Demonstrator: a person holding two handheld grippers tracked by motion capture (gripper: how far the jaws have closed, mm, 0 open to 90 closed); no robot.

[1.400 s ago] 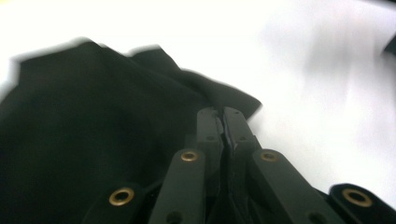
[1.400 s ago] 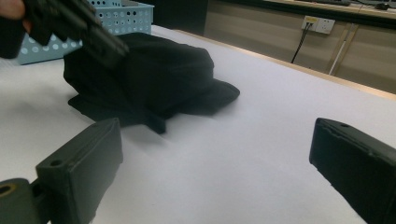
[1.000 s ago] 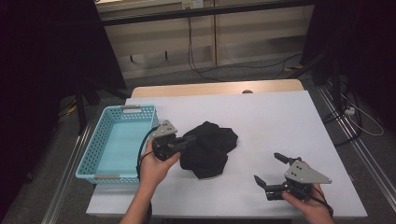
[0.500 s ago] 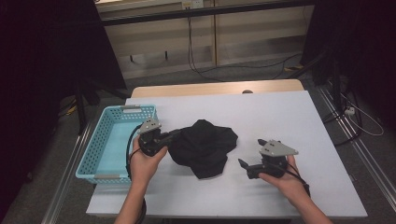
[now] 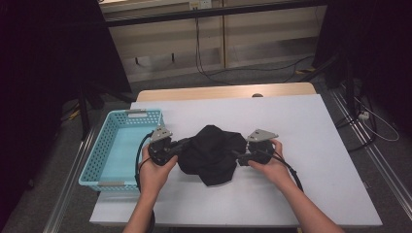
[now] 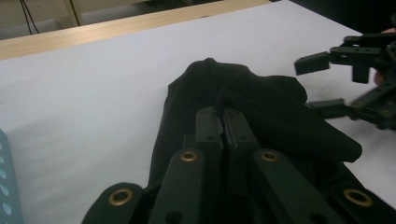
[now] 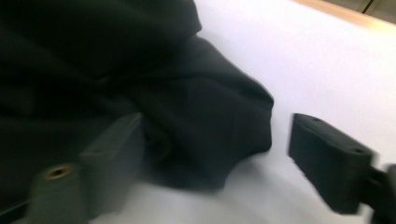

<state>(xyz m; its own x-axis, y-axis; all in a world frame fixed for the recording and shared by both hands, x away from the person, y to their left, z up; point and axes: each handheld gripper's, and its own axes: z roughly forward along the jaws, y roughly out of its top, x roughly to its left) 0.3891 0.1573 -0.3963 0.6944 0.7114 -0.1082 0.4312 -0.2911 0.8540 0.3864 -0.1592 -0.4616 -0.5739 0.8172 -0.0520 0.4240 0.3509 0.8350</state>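
Two grippers now work on one black cloth (image 5: 213, 154), which lies bunched on the white table (image 5: 311, 136) directly between them. I keep the left gripper (image 5: 180, 145) clamped on the cloth's near-left edge; in the left gripper view its jaws stand pressed together with a fold of fabric pinched between the pads, and the bulk of the cloth rises just ahead of them.

One second ago my right gripper (image 5: 238, 156) sat well apart from the cloth, near the table's right front area, jaws spread wide. It has since travelled across the table to the cloth's right edge, and its jaws have just been closing. In the right gripper view a lobe of the cloth (image 7: 205, 126) sits between the two jaws, but one pad stands clear of the fabric with bare table showing in the gap, so I judge this gripper released, not yet grasping.

Consequence for the work: I have one side secured and the other side lined up for a second grip. Once both sides are held, the cloth can be lifted or spread. A light blue basket (image 5: 99, 160) stands just outside the left gripper.
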